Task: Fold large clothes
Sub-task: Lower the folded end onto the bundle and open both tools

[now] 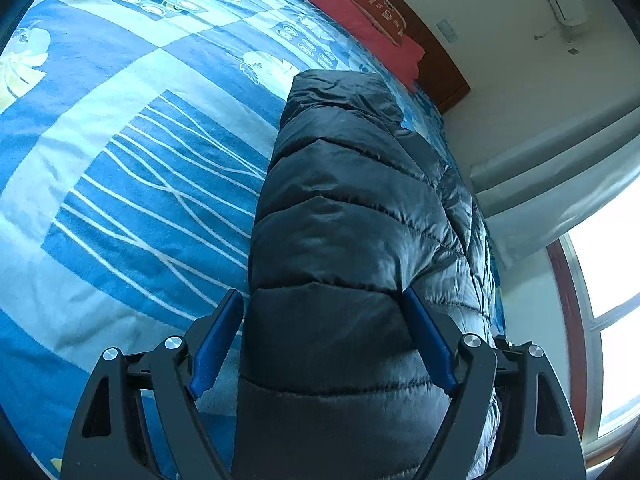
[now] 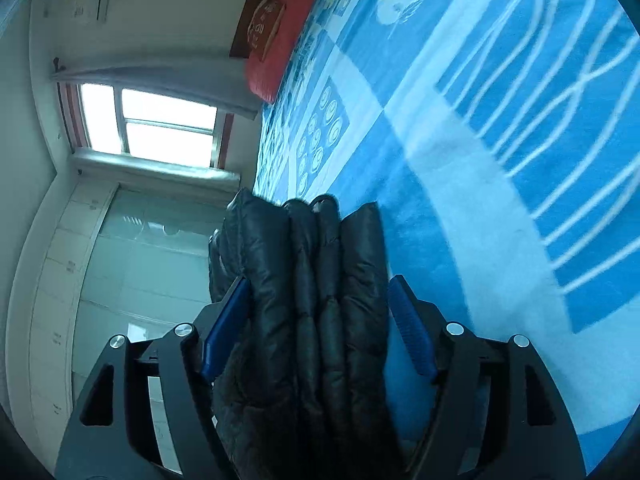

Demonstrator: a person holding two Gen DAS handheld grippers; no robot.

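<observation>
Black quilted puffer jacket [image 1: 352, 240] bunches thick between both jaws.

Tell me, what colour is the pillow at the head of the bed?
The pillow is red, clearest in the left wrist view.

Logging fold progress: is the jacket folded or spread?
Folded: the black puffer jacket shows several stacked layers between the right gripper fingers.

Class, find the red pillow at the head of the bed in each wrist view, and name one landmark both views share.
Left wrist view: the red pillow lies at top centre-right, along the far edge of the bed, above the black puffer jacket.
Right wrist view: the red pillow sits at top centre-left, right of the window.
Shared landmark: the blue patterned bedspread.
</observation>
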